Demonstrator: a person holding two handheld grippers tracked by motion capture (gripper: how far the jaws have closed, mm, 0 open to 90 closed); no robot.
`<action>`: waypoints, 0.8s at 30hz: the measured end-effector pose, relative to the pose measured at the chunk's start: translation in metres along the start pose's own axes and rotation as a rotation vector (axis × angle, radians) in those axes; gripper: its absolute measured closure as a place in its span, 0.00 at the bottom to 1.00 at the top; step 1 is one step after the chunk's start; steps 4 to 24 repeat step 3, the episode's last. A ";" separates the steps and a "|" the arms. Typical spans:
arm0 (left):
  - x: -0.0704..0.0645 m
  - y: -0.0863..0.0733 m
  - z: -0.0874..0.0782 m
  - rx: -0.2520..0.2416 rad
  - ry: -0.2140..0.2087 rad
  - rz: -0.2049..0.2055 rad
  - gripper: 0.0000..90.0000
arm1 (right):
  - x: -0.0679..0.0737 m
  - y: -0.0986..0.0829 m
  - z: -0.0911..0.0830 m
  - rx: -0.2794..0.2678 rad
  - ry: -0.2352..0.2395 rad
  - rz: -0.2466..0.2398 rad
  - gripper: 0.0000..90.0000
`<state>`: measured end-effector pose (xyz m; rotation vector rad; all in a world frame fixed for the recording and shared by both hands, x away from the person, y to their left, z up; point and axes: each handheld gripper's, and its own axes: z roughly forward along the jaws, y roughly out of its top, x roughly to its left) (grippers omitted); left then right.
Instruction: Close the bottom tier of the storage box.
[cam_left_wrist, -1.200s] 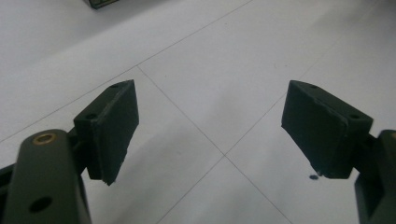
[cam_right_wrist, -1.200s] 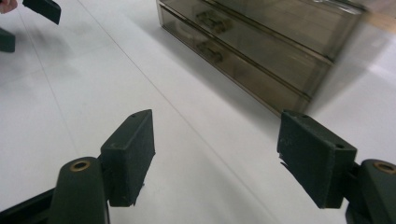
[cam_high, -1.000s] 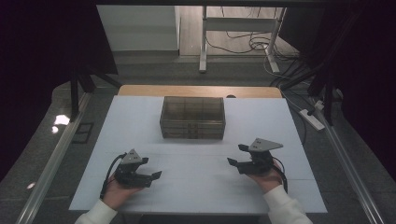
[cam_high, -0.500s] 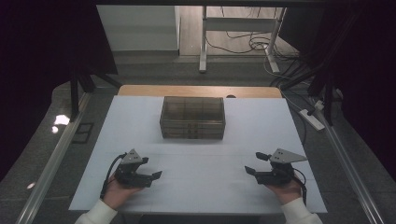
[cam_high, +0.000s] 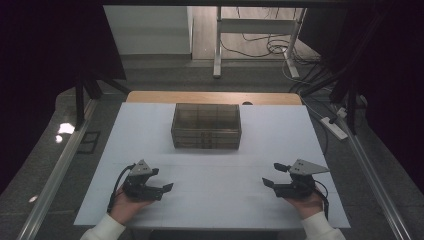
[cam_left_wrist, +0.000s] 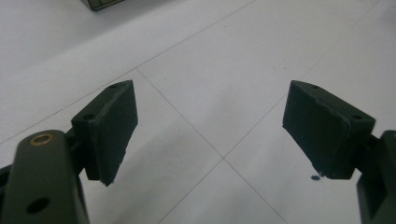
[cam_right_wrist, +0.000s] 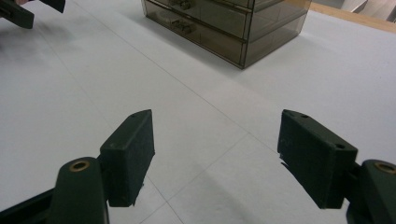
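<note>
Well short of the drawer box, left gripper and right gripper gape wide, empty; the box's contents are indistinct.

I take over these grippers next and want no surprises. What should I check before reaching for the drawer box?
1. Left gripper jaws open, nothing between them: ok.
2. Right gripper jaws open, nothing between them: ok.
3. Drawer box upright, drawers shut: ok.
4. White table sheet between grippers and box free of objects: ok.
5. Drawer handles within sight of the right gripper: ok.
6. Contents of the drawers: cannot tell through the tinted walls.
</note>
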<state>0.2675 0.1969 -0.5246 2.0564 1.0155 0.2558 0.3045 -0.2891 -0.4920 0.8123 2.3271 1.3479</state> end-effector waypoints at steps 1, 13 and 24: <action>0.000 0.000 0.000 0.002 0.001 0.000 0.20 | 0.000 0.000 0.000 -0.003 -0.002 0.000 0.30; 0.000 0.000 0.001 0.001 0.001 -0.002 0.20 | 0.000 0.000 0.000 -0.003 0.000 -0.002 0.30; 0.000 0.000 0.001 0.001 0.001 -0.002 0.20 | 0.000 0.000 0.000 -0.003 0.000 -0.002 0.30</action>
